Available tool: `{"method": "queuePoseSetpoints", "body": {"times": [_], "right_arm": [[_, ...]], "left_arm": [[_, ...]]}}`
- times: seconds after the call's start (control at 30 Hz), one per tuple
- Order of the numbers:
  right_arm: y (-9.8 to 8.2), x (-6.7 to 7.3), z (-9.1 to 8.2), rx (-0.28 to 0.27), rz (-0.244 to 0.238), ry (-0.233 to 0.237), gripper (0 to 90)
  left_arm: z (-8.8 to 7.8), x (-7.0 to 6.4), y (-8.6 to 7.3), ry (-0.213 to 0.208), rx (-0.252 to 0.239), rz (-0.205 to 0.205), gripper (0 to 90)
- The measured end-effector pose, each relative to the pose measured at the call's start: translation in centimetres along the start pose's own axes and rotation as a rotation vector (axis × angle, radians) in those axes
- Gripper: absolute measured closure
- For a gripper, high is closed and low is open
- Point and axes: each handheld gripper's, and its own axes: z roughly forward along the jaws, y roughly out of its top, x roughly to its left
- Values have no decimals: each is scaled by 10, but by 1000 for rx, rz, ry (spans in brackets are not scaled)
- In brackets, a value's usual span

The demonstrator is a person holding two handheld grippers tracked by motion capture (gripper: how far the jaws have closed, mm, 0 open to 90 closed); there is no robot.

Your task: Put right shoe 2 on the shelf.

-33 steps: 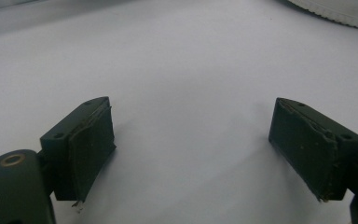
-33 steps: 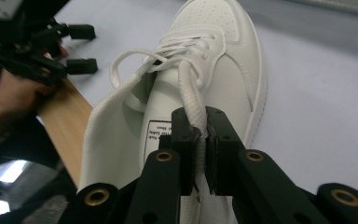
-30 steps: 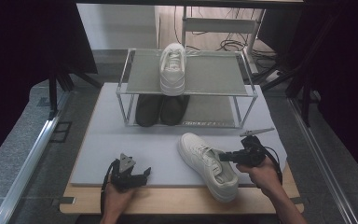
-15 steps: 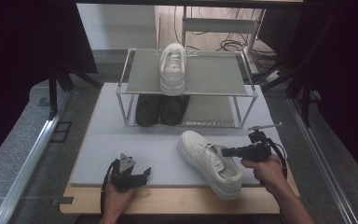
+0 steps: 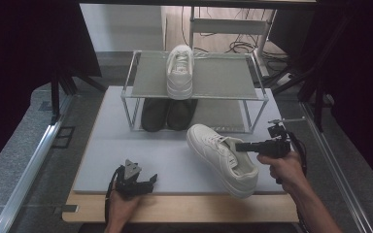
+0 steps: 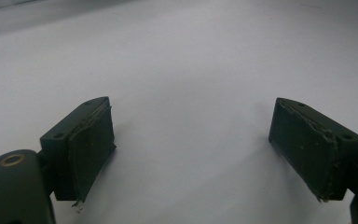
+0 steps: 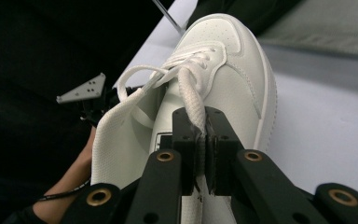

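Observation:
A white sneaker (image 5: 217,154) lies at an angle on the grey mat (image 5: 126,150), toe toward the rack. My right gripper (image 5: 239,146) reaches in from the right over the shoe's opening. In the right gripper view it (image 7: 198,127) is shut on a flat white lace (image 7: 187,91) of the sneaker (image 7: 228,70). My left gripper (image 5: 148,182) rests on the mat's front left, apart from the shoe. In its own view it (image 6: 191,154) is open, with bare mat between its pads.
A wire shoe rack (image 5: 223,77) stands at the back of the mat. A second white sneaker (image 5: 180,73) sits on its top shelf, and a pair of black shoes (image 5: 167,114) below. A wooden table edge (image 5: 184,208) runs along the front.
My right gripper has moved right and away from me with the lace in it. The white sneaker has shifted slightly toward the rack. The left gripper has stayed put.

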Motion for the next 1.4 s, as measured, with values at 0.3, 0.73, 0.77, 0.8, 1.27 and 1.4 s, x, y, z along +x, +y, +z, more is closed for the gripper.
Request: {"method": "queuePoseSetpoints", "body": {"times": [0.3, 0.73, 0.77, 0.8, 1.27, 1.4], "right_arm": [[19, 6, -16, -43, 11, 20, 842], [41, 13, -34, -88, 48, 56, 843], [42, 14, -35, -89, 50, 60, 844], [44, 14, -37, -94, 53, 60, 844], [74, 26, -57, -150, 64, 73, 844], [85, 28, -61, -165, 67, 63, 844]], "left_arm": [[0, 0, 0, 0, -1, -1, 138], [0, 0, 0, -1, 1, -1, 138], [0, 0, 0, -1, 4, 0, 138], [0, 0, 0, -2, 4, 0, 138], [0, 1, 0, -2, 3, -1, 138], [0, 1, 0, -2, 3, -1, 138]]}}
